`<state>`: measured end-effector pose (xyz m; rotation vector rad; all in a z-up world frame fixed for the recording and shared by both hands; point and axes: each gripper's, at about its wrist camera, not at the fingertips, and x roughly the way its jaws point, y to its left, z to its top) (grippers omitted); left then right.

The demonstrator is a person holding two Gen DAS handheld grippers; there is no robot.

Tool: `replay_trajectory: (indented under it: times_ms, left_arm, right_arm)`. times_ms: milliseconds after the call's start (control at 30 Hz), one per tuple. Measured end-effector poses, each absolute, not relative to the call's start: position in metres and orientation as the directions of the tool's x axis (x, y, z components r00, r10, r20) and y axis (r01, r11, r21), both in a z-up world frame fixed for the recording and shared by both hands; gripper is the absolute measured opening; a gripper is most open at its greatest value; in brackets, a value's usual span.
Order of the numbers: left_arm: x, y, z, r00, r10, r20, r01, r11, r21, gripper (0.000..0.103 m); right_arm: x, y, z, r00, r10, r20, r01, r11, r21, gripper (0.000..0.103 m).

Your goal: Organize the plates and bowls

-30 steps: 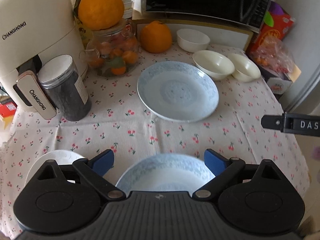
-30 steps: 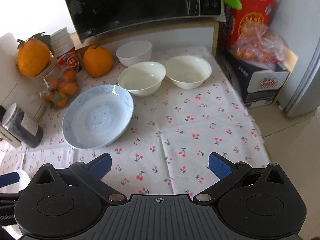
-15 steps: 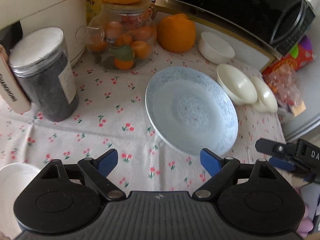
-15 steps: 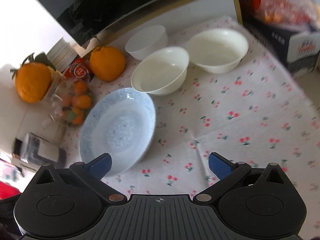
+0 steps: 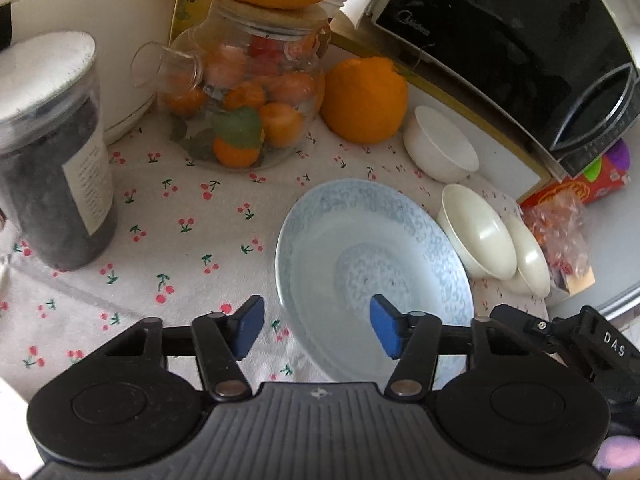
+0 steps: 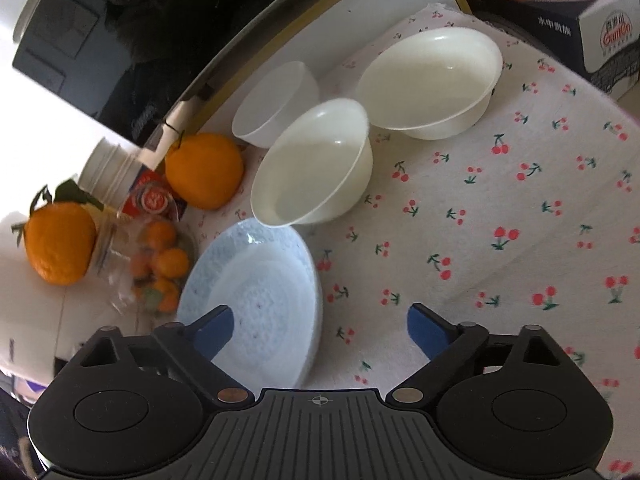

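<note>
A pale blue patterned plate [image 5: 372,268] lies on the cherry-print cloth; it also shows in the right wrist view [image 6: 256,296]. My left gripper [image 5: 316,328] is open, its jaws straddling the plate's near left rim, one pad over the plate. My right gripper [image 6: 320,332] is open over the plate's right rim. Two cream bowls [image 6: 316,168] [image 6: 432,80] and a small white bowl [image 6: 272,104] stand behind the plate; in the left wrist view they sit to its right [image 5: 476,236] [image 5: 528,256] [image 5: 440,144]. The right gripper's body [image 5: 580,348] shows at the left view's right edge.
A glass jar of small oranges [image 5: 244,112] with a large orange on top, a loose orange [image 5: 364,100], a dark canister [image 5: 52,160] and a black microwave [image 5: 520,40] surround the plate. A printed box [image 6: 580,20] and snack bags [image 5: 560,228] stand at the right.
Both grippers have moved forward and down toward the blue plate. The left gripper's jaws are narrower than before. The second plate and white dish near the left gripper have left view.
</note>
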<state>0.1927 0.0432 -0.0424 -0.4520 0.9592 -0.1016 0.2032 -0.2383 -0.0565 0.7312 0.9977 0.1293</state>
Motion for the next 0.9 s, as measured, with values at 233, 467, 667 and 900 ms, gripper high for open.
replay_trajectory:
  times_ms: [233, 467, 667, 900]
  left_arm:
    - [0.198, 0.05, -0.059, 0.572, -0.292, -0.767, -0.169, 0.873, -0.458, 0.033]
    - [0.197, 0.053, -0.06, 0.579, -0.289, -0.762, -0.183, 0.866, -0.466, 0.021]
    - [0.198, 0.054, -0.063, 0.574, -0.293, -0.765, -0.187, 0.862, -0.47, 0.016]
    - [0.196, 0.055, -0.064, 0.576, -0.296, -0.762, -0.173, 0.867, -0.467, 0.014]
  right_arm:
    - [0.209, -0.235, -0.07, 0.578, 0.439, -0.688, 0.234, 0.719, 0.655, 0.065]
    - [0.21, -0.23, -0.078, 0.587, 0.436, -0.682, 0.249, 0.705, 0.665, 0.04]
    - [0.211, -0.222, -0.08, 0.575, 0.448, -0.685, 0.235, 0.711, 0.662, 0.026]
    - [0.211, -0.219, -0.079, 0.568, 0.43, -0.701, 0.222, 0.741, 0.634, 0.017]
